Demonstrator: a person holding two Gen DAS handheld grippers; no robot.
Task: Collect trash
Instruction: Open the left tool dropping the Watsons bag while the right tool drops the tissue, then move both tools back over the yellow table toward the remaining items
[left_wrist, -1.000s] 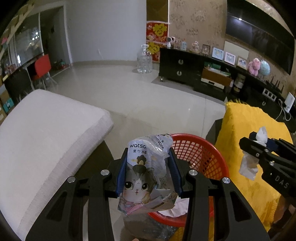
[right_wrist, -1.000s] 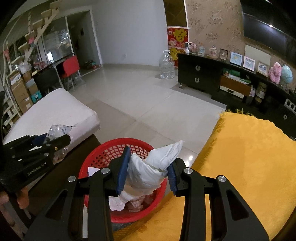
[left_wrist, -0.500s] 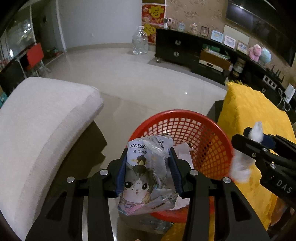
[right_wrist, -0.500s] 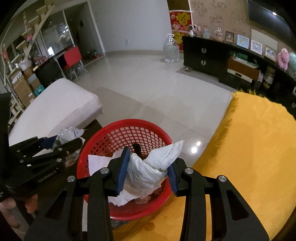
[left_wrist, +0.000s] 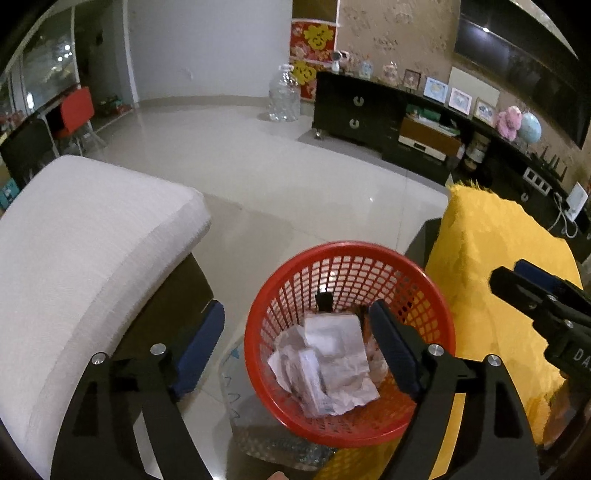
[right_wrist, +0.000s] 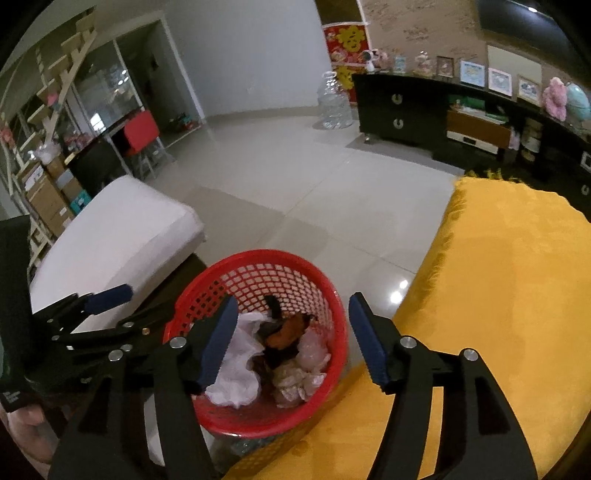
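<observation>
A red mesh basket (left_wrist: 369, 258) stands on a glass table and holds crumpled white paper and wrappers (left_wrist: 332, 354). My left gripper (left_wrist: 295, 343) is open and empty, its jaws wide apart over the basket's near left rim. In the right wrist view the basket (right_wrist: 266, 273) holds white tissue (right_wrist: 236, 365), clear wrappers and a dark orange scrap (right_wrist: 284, 332). My right gripper (right_wrist: 291, 339) is open and empty above the basket. The left gripper (right_wrist: 107, 299) shows at the left there; the right gripper's fingers (left_wrist: 535, 291) show at the right edge of the left wrist view.
A white cushioned seat (left_wrist: 74, 236) lies to the left. A yellow cushion (right_wrist: 498, 295) lies to the right, touching the basket. A tiled floor, a black TV cabinet (left_wrist: 369, 110) and a large water bottle (left_wrist: 282, 96) are beyond.
Both grippers opened. The cat-print wrapper left the left gripper and the white tissue left the right gripper; both now lie in the basket. Both grippers have moved over the basket.
</observation>
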